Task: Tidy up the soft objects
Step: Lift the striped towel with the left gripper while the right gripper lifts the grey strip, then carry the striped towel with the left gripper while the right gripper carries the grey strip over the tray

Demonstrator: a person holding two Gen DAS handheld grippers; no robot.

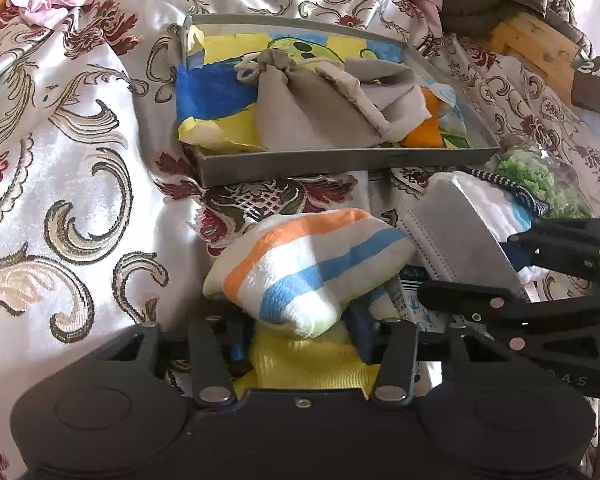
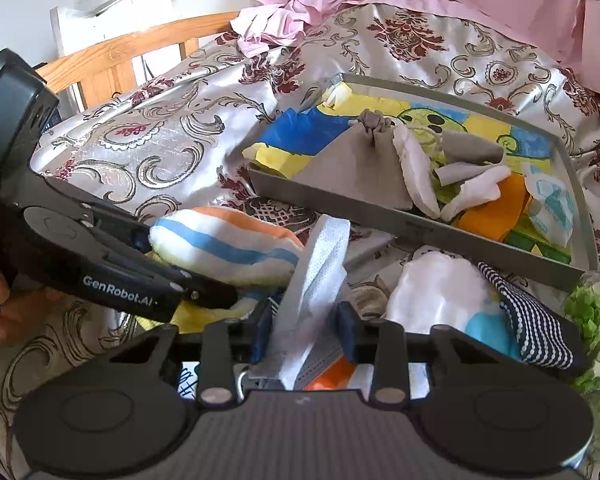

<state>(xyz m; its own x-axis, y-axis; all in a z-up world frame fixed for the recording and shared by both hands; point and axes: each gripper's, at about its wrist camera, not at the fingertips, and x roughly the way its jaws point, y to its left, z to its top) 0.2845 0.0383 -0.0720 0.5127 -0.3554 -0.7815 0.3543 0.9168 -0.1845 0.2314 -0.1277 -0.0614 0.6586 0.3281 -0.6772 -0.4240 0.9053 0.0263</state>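
Bed cover (image 1: 80, 128) carries grey tray (image 1: 340, 162) holding grey pouch (image 1: 300, 112). Just short of the tray, my left gripper (image 1: 300, 332) jaws clamp the striped cloth (image 1: 308, 264); my right gripper (image 2: 306, 330) jaws clamp the white mask (image 2: 320, 272).

Orange-and-blue striped white cloth (image 1: 308, 264), grey tray (image 1: 340, 160), navy dotted cloth (image 2: 536, 320), cream bedspread (image 1: 60, 160) with maroon florals
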